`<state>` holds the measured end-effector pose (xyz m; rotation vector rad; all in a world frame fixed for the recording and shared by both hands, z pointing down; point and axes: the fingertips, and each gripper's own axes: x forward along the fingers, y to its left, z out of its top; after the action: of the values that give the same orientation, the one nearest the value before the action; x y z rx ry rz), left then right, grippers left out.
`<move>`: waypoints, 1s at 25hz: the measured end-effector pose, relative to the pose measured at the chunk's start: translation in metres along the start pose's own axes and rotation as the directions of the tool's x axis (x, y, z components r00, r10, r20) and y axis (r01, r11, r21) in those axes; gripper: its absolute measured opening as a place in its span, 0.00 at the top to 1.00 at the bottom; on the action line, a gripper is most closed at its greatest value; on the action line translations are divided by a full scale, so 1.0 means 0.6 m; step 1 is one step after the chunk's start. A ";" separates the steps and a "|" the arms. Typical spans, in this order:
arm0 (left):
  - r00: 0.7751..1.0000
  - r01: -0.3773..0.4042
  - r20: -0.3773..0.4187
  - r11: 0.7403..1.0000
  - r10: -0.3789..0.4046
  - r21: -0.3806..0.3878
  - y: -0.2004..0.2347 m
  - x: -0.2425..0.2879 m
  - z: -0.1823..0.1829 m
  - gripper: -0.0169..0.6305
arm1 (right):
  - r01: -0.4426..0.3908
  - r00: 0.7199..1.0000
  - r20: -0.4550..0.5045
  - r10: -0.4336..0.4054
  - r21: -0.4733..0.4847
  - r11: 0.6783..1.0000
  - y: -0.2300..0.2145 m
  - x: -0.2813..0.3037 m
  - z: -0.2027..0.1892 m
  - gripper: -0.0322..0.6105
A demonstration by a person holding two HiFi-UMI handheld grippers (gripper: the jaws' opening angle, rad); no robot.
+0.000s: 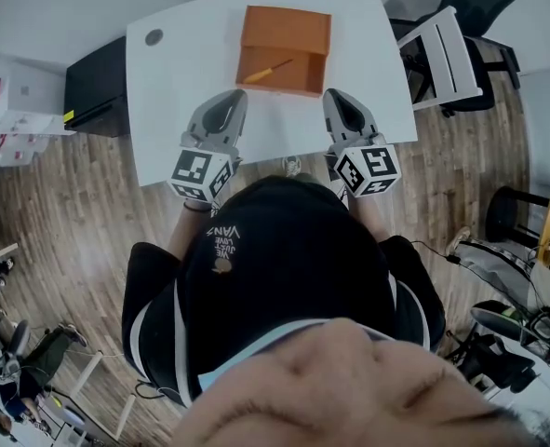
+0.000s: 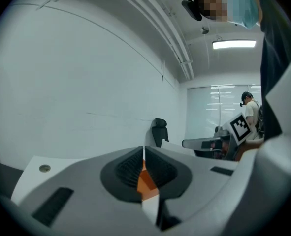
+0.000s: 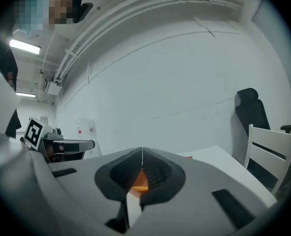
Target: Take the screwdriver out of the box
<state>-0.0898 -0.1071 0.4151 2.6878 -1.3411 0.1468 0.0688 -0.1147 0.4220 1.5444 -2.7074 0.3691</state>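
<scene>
Two grey, smooth-plastic grippers are held side by side over the near half of a white, glossy table [image 1: 177, 91] with rounded corners. The left gripper [image 1: 230, 95] and the right gripper [image 1: 336, 94] each taper from a broad body to a narrow tip. Each carries one of the black-and-white marker cubes [image 1: 200, 175] at its near end, close to the person's black shirt [image 1: 284, 277]. Both point away from the person, roughly level, and lean slightly toward each other, so their tips lie near the two near corners of the box [image 1: 286, 28]. Each gripper's own view shows its ribbed black pads pressed together along a thin seam, so both are closed and hold nothing; a sliver of orange shows in the small gap behind the pads. The box is rectangular, flat-sided, matte orange and open on top, and sits toward the far side of the table. The screwdriver [image 1: 267, 71] lies slanted on the box's floor, its yellow handle toward the near left and its thin shaft toward the far right. A round grey grommet [image 1: 154, 37] is set in the far left of the tabletop. A white slatted chair [image 1: 447, 54] stands to the right, a black cabinet [image 1: 96, 87] to the left, on a wood-plank floor [image 1: 70, 212].
</scene>
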 end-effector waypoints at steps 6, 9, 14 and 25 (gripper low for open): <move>1.000 -0.011 -0.007 1.000 0.011 0.005 0.015 0.049 0.003 0.94 | -0.029 1.000 -0.001 0.029 -0.001 1.000 -0.032 0.040 0.008 0.93; 1.000 -0.015 -0.009 1.000 0.015 0.008 0.024 0.074 0.003 0.94 | -0.036 0.999 -0.002 0.036 -0.003 0.999 -0.048 0.055 0.009 0.93; 1.000 -0.015 -0.019 1.000 0.015 0.009 0.030 0.104 0.001 0.94 | -0.039 0.999 -0.008 0.039 0.004 0.999 -0.072 0.072 0.009 0.93; 0.999 -0.004 -0.037 0.999 0.006 0.039 0.045 0.142 0.001 0.94 | -0.051 0.999 -0.010 0.051 0.015 0.999 -0.089 0.100 0.007 0.93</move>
<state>-0.0600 -0.1903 0.4290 2.6998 -1.3484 0.2246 0.0835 -0.1927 0.4356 1.4745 -2.7471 0.3978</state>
